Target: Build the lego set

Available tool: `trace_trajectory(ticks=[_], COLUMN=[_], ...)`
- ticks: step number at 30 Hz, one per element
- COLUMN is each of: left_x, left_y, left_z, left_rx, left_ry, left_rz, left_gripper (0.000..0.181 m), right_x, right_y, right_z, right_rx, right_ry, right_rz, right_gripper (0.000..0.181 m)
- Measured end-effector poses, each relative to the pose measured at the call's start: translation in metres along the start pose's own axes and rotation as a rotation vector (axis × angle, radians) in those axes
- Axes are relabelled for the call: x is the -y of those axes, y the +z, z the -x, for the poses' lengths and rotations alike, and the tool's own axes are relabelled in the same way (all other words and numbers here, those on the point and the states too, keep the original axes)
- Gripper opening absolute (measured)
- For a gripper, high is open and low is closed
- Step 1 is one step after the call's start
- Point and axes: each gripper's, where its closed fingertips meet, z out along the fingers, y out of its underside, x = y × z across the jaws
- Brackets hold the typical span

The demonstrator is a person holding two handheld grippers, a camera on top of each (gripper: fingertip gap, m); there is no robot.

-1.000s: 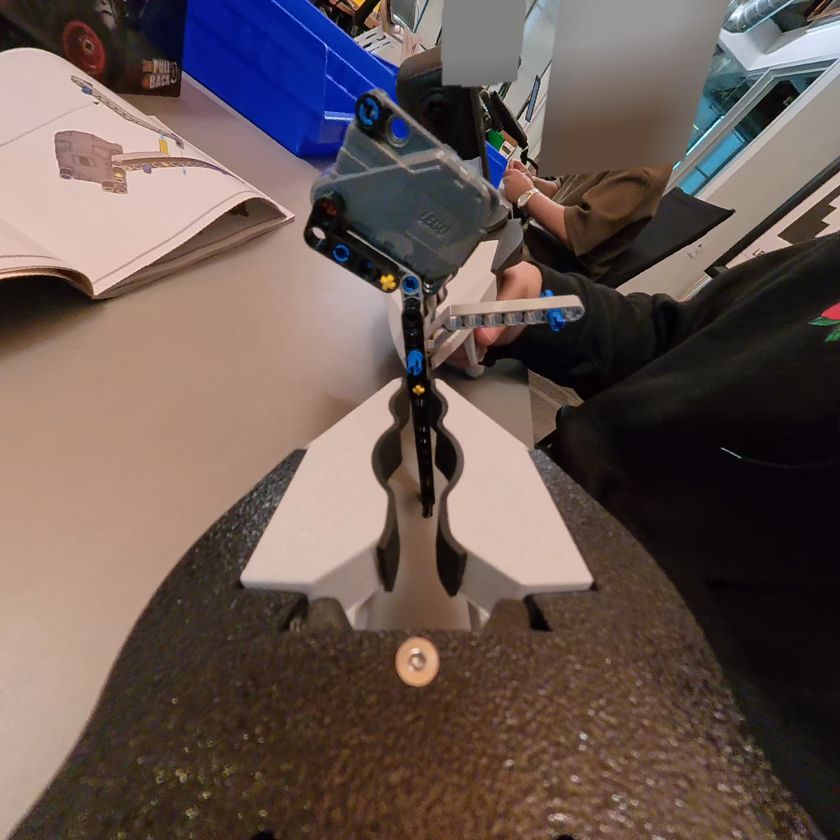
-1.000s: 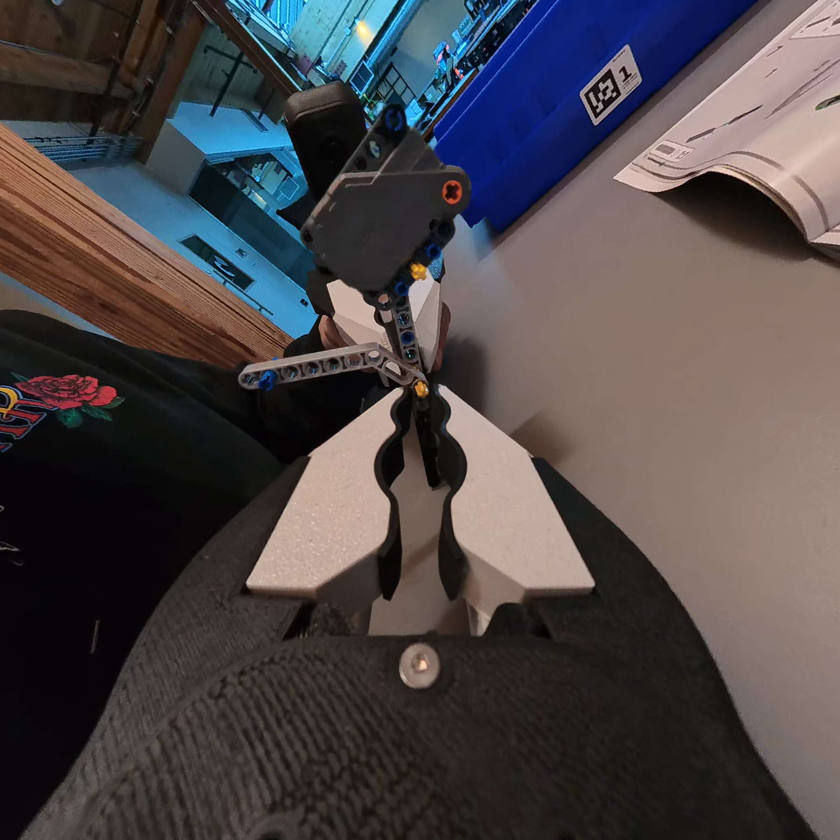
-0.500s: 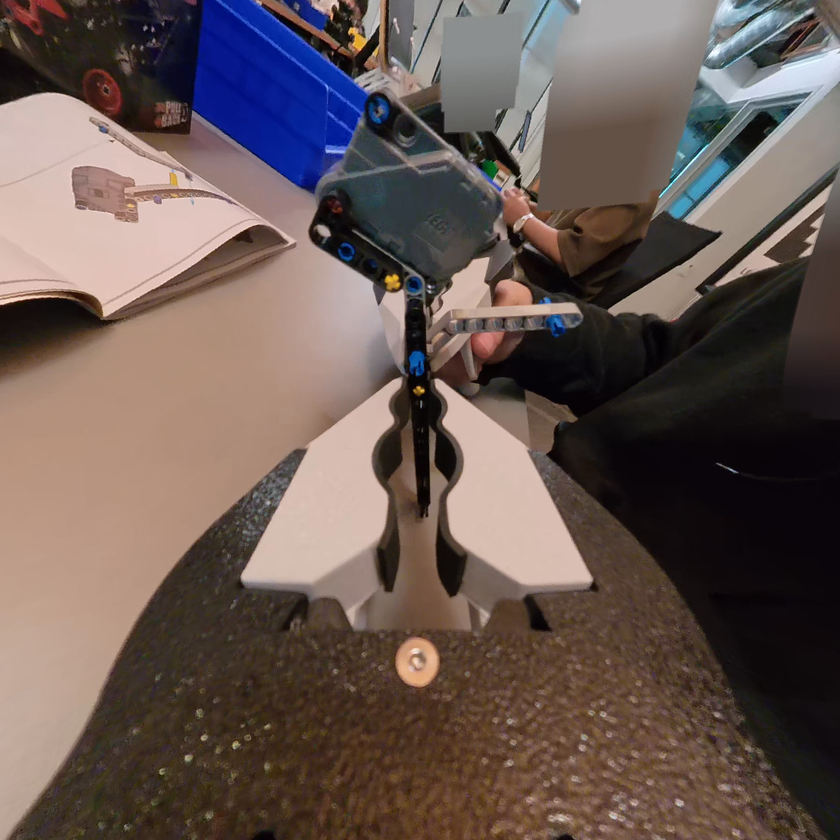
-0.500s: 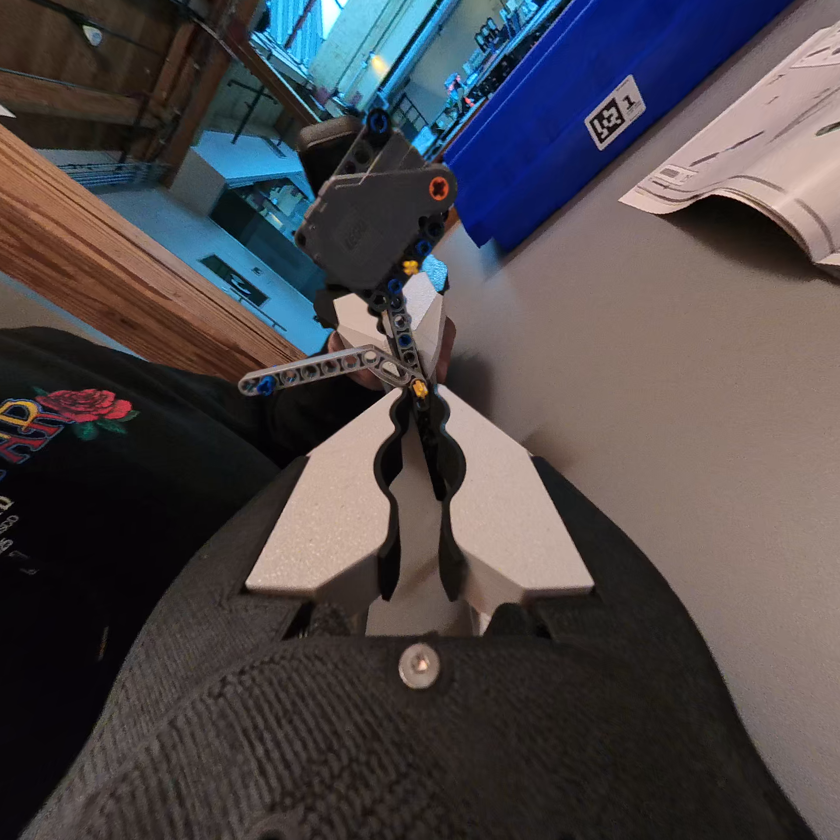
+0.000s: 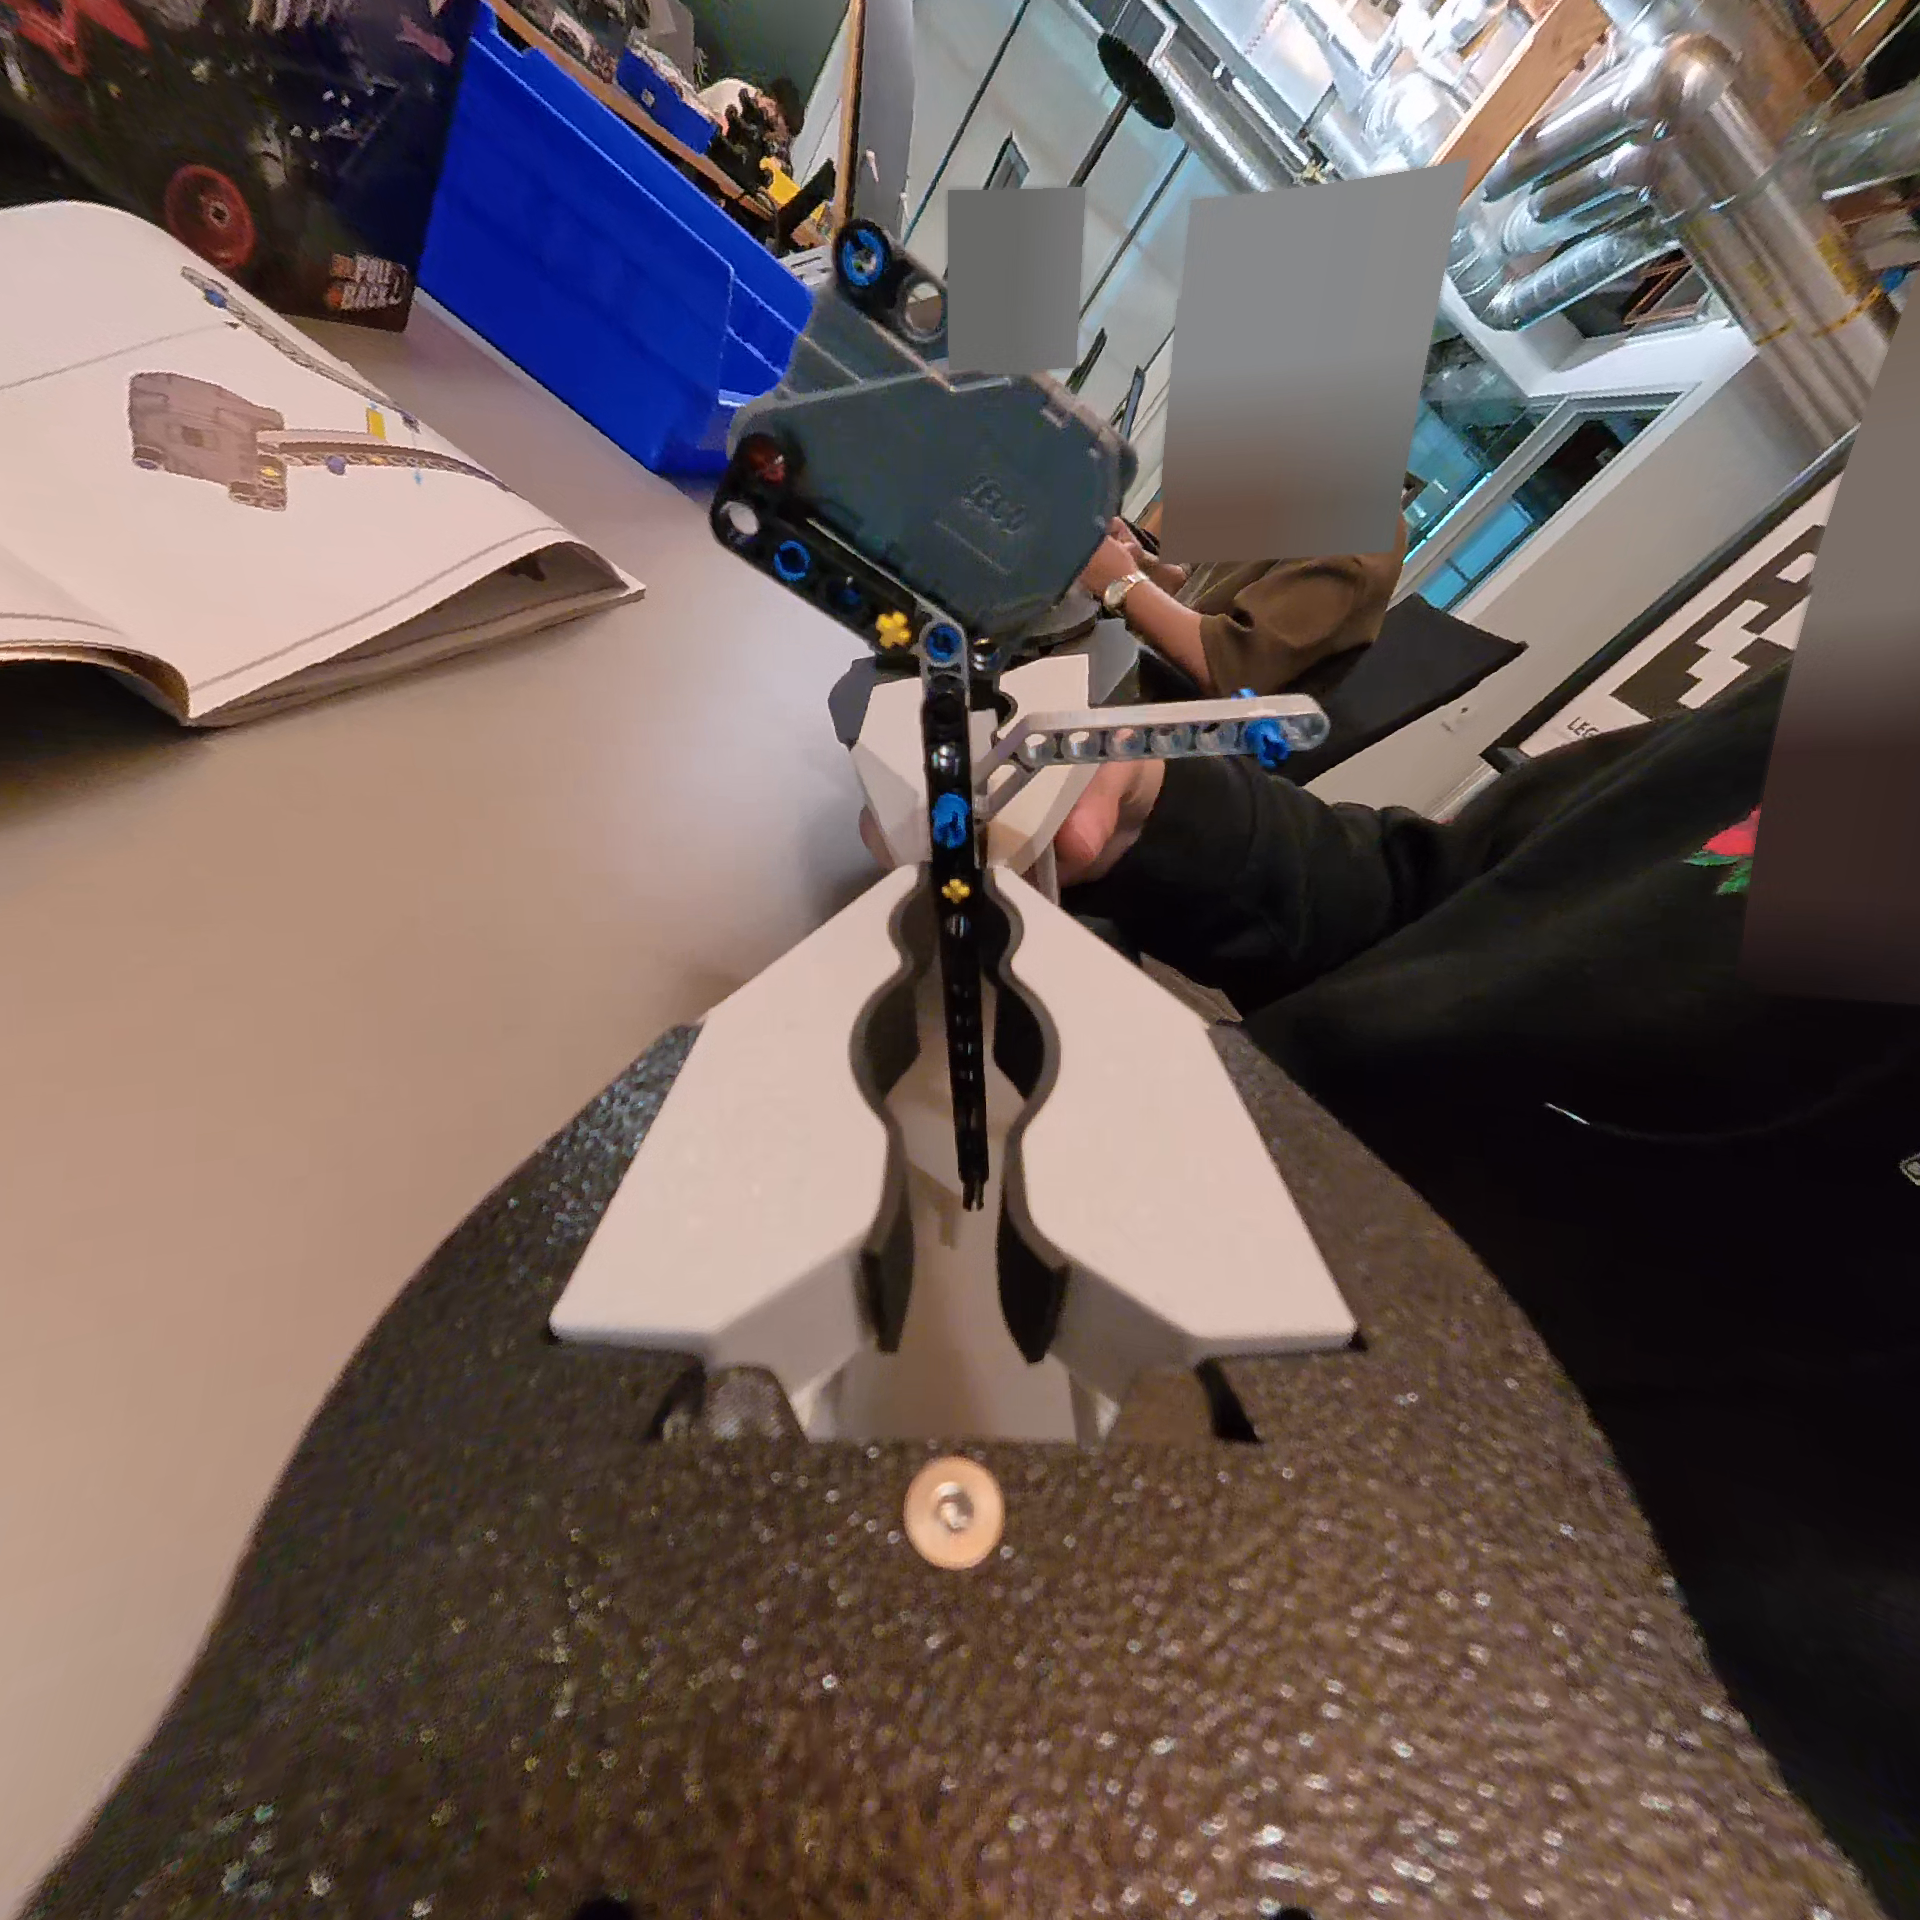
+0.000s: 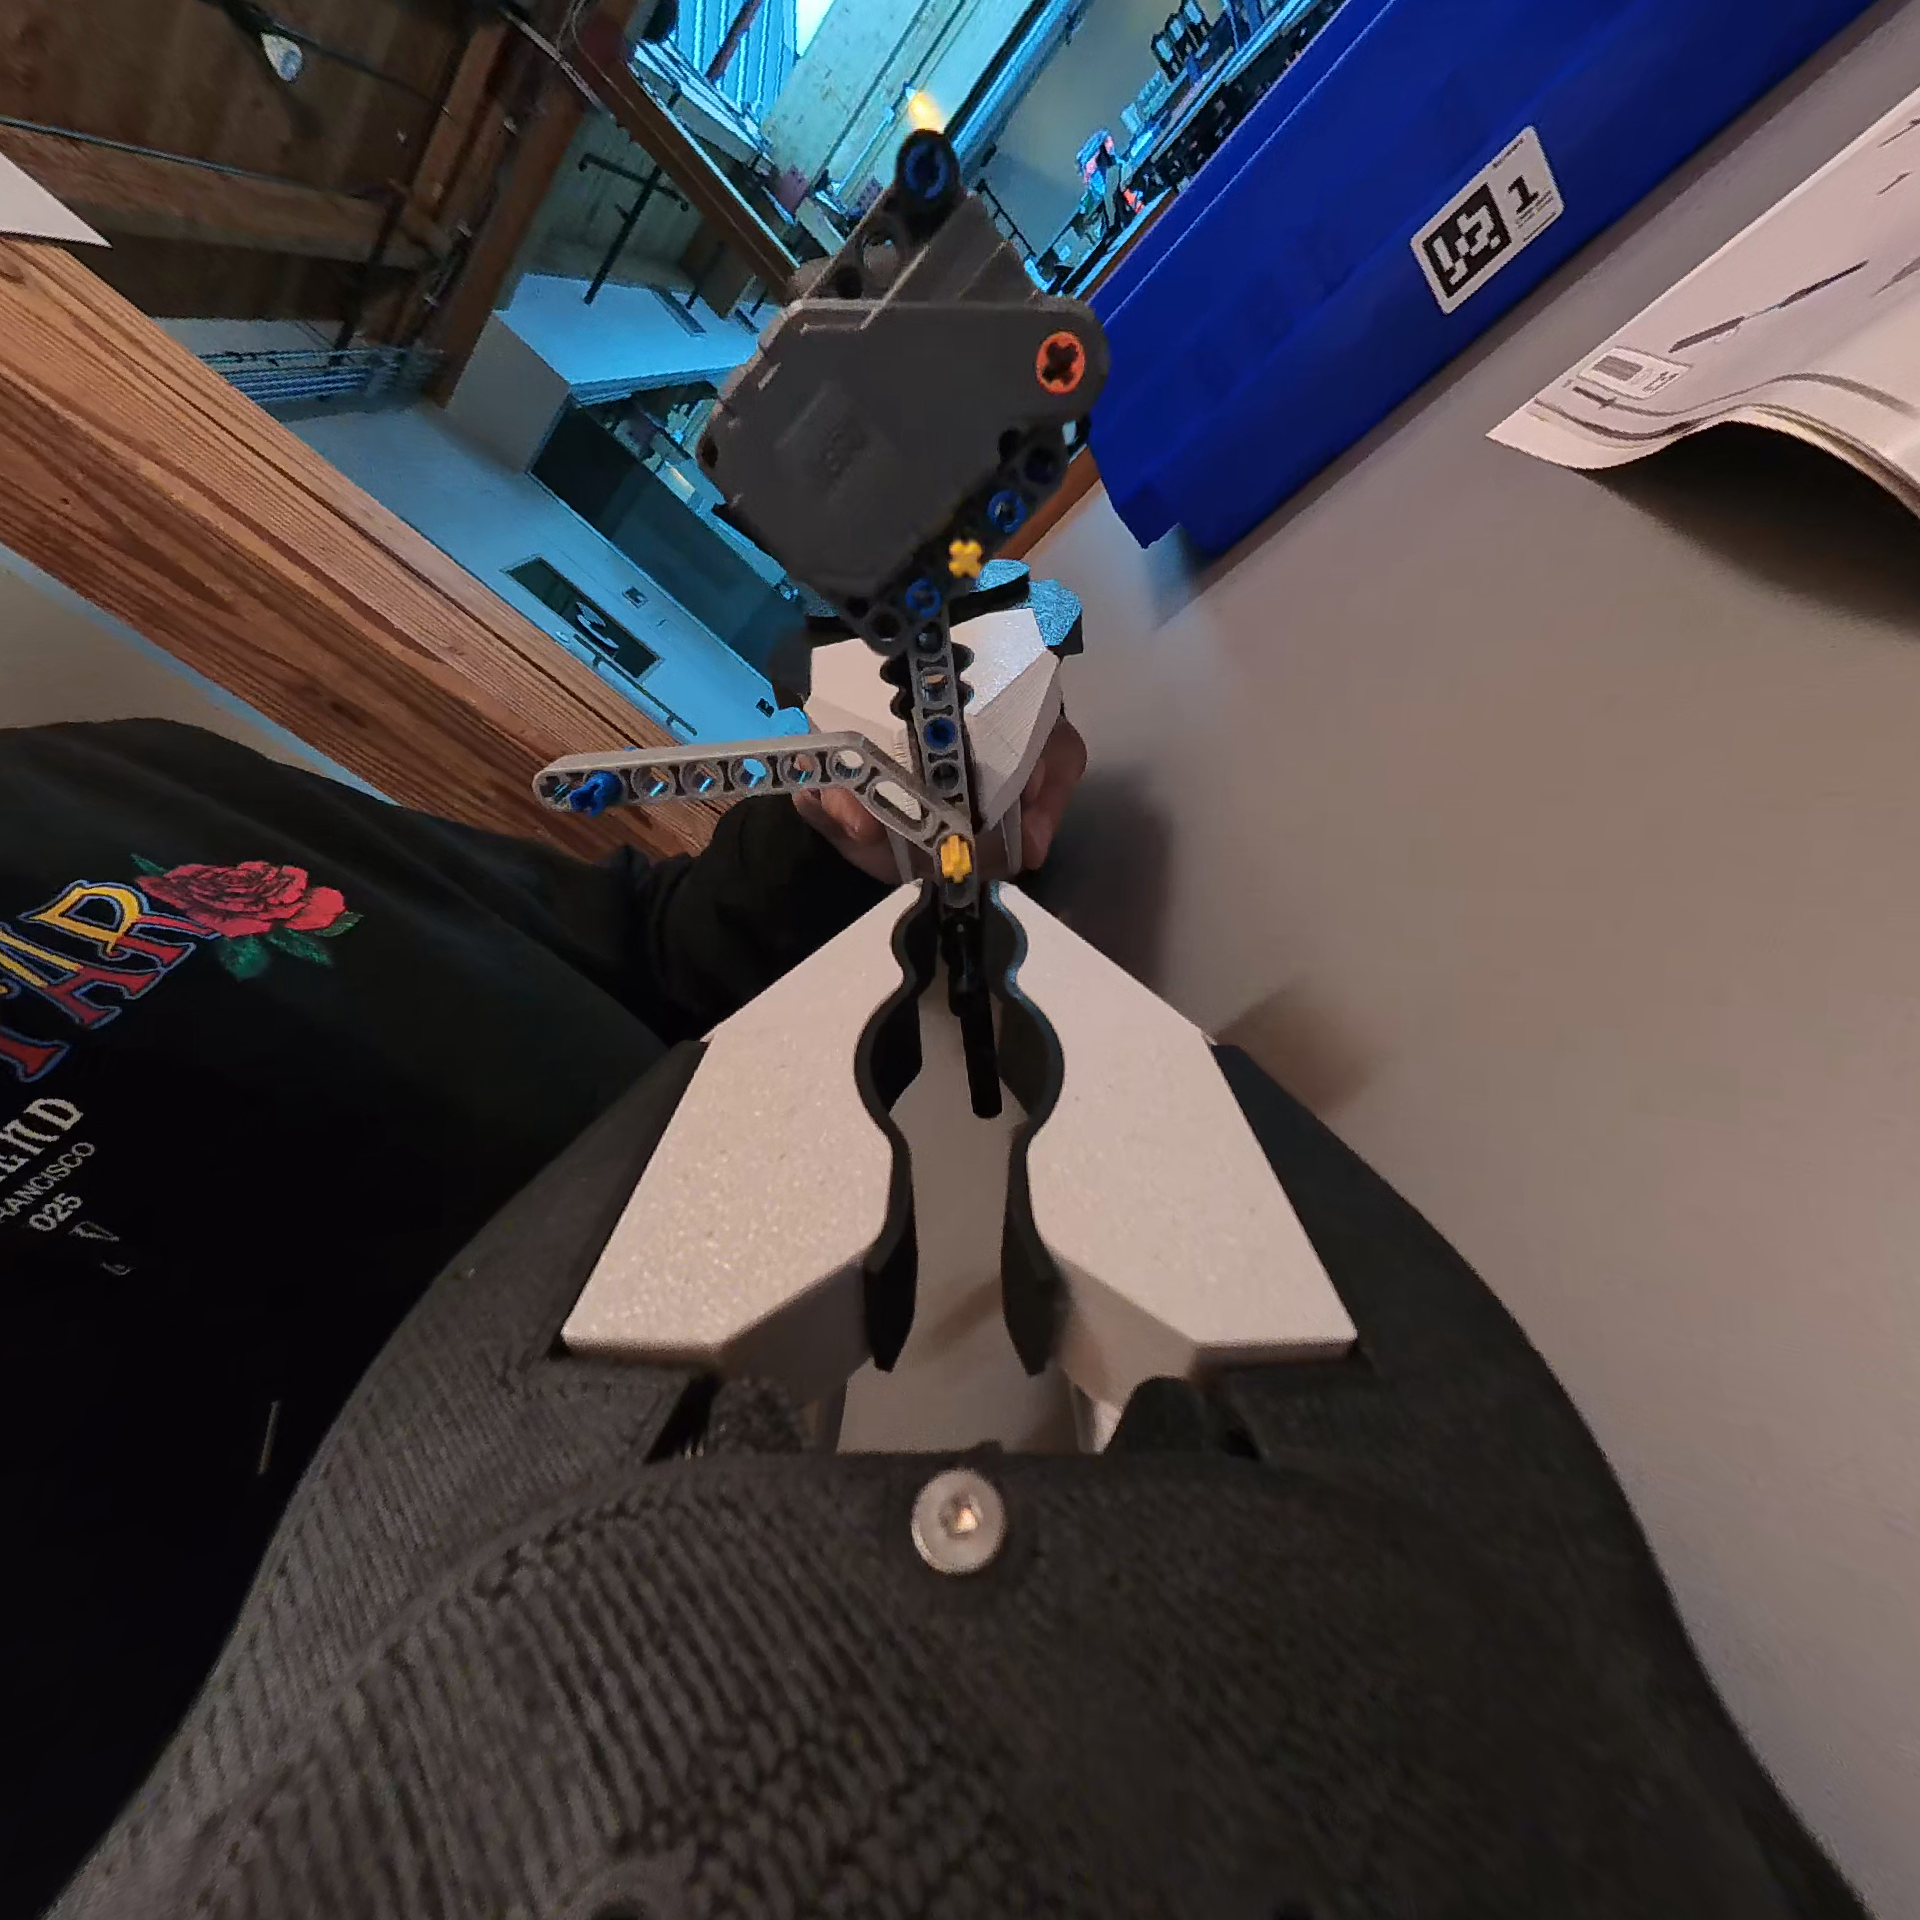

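One lego assembly is held in the air between both grippers. It has a dark grey block (image 5: 935,509) on top, a thin black beam (image 5: 961,1018) below it, and a light grey bent beam (image 5: 1153,740) sticking out sideways. My left gripper (image 5: 956,904) is shut on the black beam's lower end. My right gripper (image 6: 961,904) is shut on the same black beam (image 6: 966,997) from the opposite side. The grey block (image 6: 883,436) and the bent beam (image 6: 727,774) also show in the right wrist view. Each gripper shows behind the assembly in the other's view.
An open instruction booklet (image 5: 260,499) lies on the grey table (image 5: 364,935) to the left. A blue bin (image 5: 603,281) and a dark box (image 5: 208,156) stand behind it. A seated person (image 5: 1278,613) is beyond the table. The bin (image 6: 1455,260) and the booklet (image 6: 1766,364) also show in the right wrist view. The grippers are tip to tip, or close to it.
Both grippers and the assembly have tilted and shifted together, so the background has moved. Both grips on the black beam are the same.
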Motion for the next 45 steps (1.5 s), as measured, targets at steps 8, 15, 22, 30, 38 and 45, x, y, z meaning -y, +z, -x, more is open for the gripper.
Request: trace_trajectory(ticks=[8,15,22,30,38,45], left_x=[-0.001,-0.004,-0.006,-0.011,-0.017,-0.016], left_y=[0.000,0.001,0.001,0.000,-0.002,0.002], left_z=[-0.001,0.006,0.010,0.011,0.013,0.017], left_rx=[-0.026,-0.014,-0.015,0.016,0.027,0.047], left_ry=[-0.032,-0.123,-0.163,-0.101,-0.129,-0.151], left_rz=[0.001,0.008,0.016,0.069,0.104,0.088], left_gripper=[0.005,0.005,0.007,0.014,0.011,0.009], right_x=[-0.007,0.004,0.007,0.002,-0.003,0.000], right_y=[0.007,0.002,0.000,0.002,0.006,0.005], right_z=[0.001,-0.003,-0.008,-0.009,-0.011,-0.013], right_rx=[0.011,-0.028,-0.054,-0.045,-0.073,-0.095], right_ry=[0.001,-0.016,-0.011,0.011,0.000,-0.013], right_rz=[0.057,-0.020,-0.036,-0.003,0.037,0.017], right_gripper=[0.005,0.013,0.011,0.005,0.006,0.007])
